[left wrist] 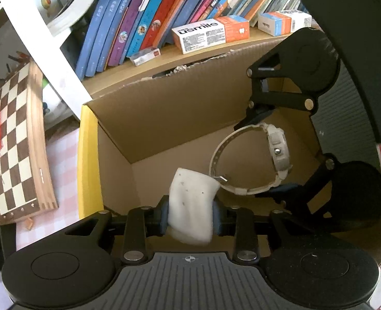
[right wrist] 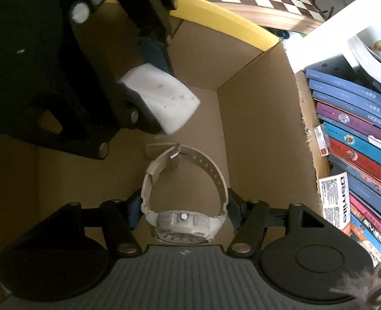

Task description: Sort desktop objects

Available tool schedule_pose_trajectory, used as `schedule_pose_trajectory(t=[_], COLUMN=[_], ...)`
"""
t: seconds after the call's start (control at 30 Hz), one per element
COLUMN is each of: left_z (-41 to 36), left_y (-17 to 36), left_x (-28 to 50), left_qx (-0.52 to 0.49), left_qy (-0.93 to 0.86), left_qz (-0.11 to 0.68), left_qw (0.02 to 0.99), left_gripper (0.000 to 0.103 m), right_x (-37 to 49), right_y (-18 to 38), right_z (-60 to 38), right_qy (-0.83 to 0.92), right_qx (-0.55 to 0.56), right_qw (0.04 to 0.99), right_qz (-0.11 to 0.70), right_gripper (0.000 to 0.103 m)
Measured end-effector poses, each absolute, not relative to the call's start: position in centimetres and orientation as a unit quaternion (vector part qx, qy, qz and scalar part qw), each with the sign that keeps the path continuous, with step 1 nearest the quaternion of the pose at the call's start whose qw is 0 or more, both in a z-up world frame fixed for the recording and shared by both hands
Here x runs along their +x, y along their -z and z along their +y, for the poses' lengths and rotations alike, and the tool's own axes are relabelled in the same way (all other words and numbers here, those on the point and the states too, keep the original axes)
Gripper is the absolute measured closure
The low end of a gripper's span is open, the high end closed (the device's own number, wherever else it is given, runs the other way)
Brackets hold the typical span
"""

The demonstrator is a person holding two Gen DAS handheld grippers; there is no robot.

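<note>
Both my grippers hang over the open cardboard box (left wrist: 128, 118), inside its walls.

Left gripper (left wrist: 190, 218): jaws closed most of the way, clamped on a white sponge block (left wrist: 191, 204). The block is squeezed between the blue pads (left wrist: 164, 217) and sticks out forward over the box floor. A few dark specks show on its face.

Right gripper (right wrist: 184, 210): jaws partly closed on a white digital wristwatch (right wrist: 182, 219), gripping the strap on either side near the case. The buckled strap loops forward, the case faces the camera, and "START" and "RESET" are legible on it.

In the left view the sponge's upper corner overlaps the watch strap at the buckle; I cannot tell whether they touch.

Beyond the box: a shelf with books (left wrist: 144, 23) and a usmile carton (left wrist: 211, 35). A chessboard (left wrist: 14, 139) stands beside the box's yellow flap (left wrist: 88, 160).
</note>
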State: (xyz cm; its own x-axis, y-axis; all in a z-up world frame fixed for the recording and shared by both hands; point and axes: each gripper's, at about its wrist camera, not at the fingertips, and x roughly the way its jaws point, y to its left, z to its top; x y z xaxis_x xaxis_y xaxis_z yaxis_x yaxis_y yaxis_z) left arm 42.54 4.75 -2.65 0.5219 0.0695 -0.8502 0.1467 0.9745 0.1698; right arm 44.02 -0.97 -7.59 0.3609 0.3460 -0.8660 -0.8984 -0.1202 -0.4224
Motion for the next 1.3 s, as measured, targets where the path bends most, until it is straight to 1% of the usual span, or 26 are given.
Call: schedule_pose_trajectory(t=[0.03,0.07,0.1,0.23,0.43,0.47,0.5,0.57,0.6,0.67,0.77,1.0,1.17,1.3], left_z=[4.7,4.6,4.6,4.7,5.2,5.3,5.3,5.1,5.1,5.1,5.4,6.5,7.3,8.0], left_y=[2.7,2.7,2.7,2.8,2.7,2.6,2.4,2.0,1.6,0.9,-0.3,-3.5,-5.6,-7.0], left_x=[42.5,42.5,42.5,42.4,41.8,41.6,41.4,40.9,40.6,39.9,38.8,35.2,32.3,29.9], left_qx=[0.111,0.112,0.113,0.112,0.11,0.107,0.105,0.109,0.116,0.13,0.128,0.107,0.084,0.062], left_qy=[0.024,0.026,0.027,0.028,0.031,0.036,0.042,0.047,0.04,0.027,0.016,0.004,-0.003,-0.007], left_qz=[0.491,0.493,0.494,0.494,0.495,0.493,0.489,0.476,0.465,0.443,0.417,0.352,0.31,0.279], left_qw=[0.864,0.862,0.862,0.862,0.861,0.863,0.865,0.872,0.877,0.887,0.9,0.93,0.947,0.958], left_gripper=[0.066,0.066,0.065,0.062,0.054,0.048,0.04,0.028,0.018,0.01,0.009,0.007,0.006,0.004], right_x=[43.9,43.9,43.9,44.0,43.5,43.5,43.6,43.6,43.5,43.4,43.1,41.2,39.3,37.7], right_y=[7.5,7.4,7.3,6.9,6.8,6.7,6.6,6.2,5.9,5.2,3.7,-0.3,-3.0,-5.2], right_z=[-0.9,-1.0,-1.0,-1.0,-0.1,0.1,0.2,-0.1,-0.3,-0.7,-1.4,-3.7,-6.4,-8.3], right_qy=[-0.508,-0.508,-0.509,-0.51,-0.516,-0.512,-0.507,-0.496,-0.491,-0.483,-0.474,-0.438,-0.393,-0.374], right_qx=[-0.551,-0.55,-0.547,-0.533,-0.533,-0.533,-0.531,-0.525,-0.524,-0.52,-0.502,-0.453,-0.389,-0.318], right_qw=[0.614,0.615,0.618,0.63,0.626,0.629,0.634,0.648,0.652,0.661,0.684,0.747,0.809,0.851], right_qz=[0.249,0.246,0.243,0.242,0.24,0.24,0.241,0.243,0.242,0.242,0.237,0.212,0.196,0.186], right_gripper=[0.035,0.027,0.022,0.021,0.02,0.016,0.012,0.011,0.011,0.01,0.007,0.005,0.005,0.004])
